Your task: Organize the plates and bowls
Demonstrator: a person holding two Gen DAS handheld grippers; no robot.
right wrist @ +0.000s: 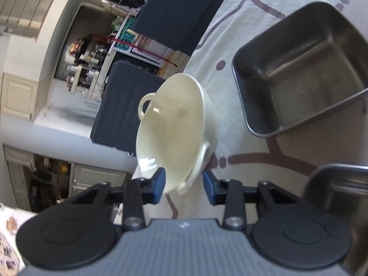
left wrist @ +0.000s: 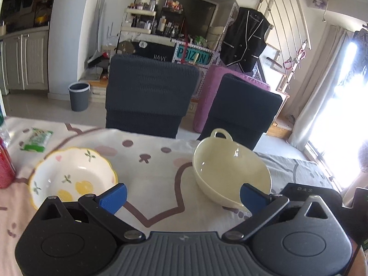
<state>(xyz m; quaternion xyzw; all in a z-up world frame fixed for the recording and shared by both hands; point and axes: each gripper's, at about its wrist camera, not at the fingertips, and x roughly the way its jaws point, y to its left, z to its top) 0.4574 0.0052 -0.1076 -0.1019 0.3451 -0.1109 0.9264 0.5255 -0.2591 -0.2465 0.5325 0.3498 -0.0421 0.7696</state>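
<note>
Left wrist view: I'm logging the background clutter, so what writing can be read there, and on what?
"POIZON": teal sign on the metal rack behind the dark chairs.
"HAVE": black box left of that sign; the first letter is unclear.
"DAS": black right gripper body, at the lower right.
Bottle labels on the shelves and the green packet's print: too small to read.

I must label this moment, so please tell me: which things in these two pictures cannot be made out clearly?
- Right gripper on the cream two-handled bowl: right wrist view, the bowl's near rim and handle hide the pad contact.
- Second metal tray: right wrist view, cut off by the right edge and the gripper body.
- Red can: left wrist view, cut by the left edge.
- Green packet: left wrist view, print too small.
</note>
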